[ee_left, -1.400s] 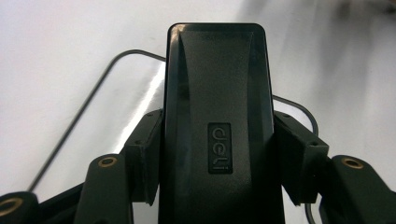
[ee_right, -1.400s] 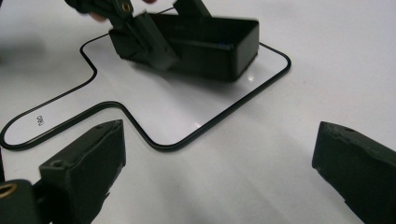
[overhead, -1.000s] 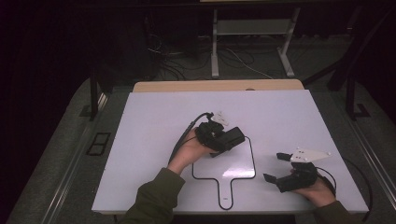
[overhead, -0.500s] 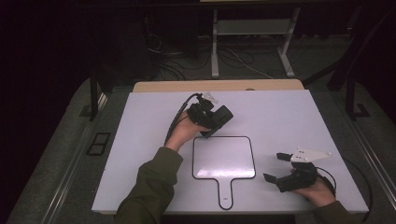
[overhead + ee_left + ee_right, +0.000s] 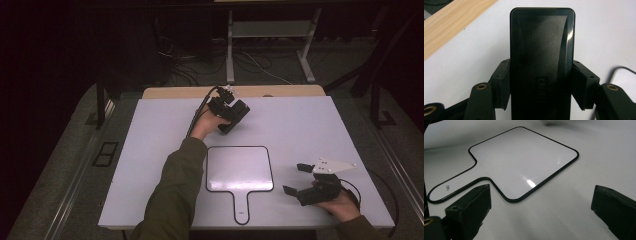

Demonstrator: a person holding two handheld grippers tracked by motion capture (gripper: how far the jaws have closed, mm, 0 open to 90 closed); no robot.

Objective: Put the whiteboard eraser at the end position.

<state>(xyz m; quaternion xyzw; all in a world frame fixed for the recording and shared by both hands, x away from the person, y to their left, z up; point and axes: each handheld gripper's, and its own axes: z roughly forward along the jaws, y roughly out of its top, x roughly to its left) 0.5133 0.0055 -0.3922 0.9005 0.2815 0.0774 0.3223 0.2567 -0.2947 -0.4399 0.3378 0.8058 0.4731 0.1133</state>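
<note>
Tongs first: the left gripper (image 5: 239, 116) is seen pinching a black block (image 5: 541, 62), its pads (image 5: 502, 82) pressed to the block's two long sides. Smooth, faintly glossy plastic is shown, rectangular with rounded corners, a small embossed logo low on its face. It is held above the white table (image 5: 150, 165), beyond the paddle-shaped whiteboard (image 5: 239, 169), toward the wooden strip (image 5: 165, 92) at the far edge. The left forearm, in an olive sleeve (image 5: 172, 192), is stretched out along the whiteboard's left side. To the whiteboard's right, the right gripper (image 5: 297, 180) is rested low in the hand, jaws spread wide apart on nothing. A thin black rim is traced around the glossy board.
</note>
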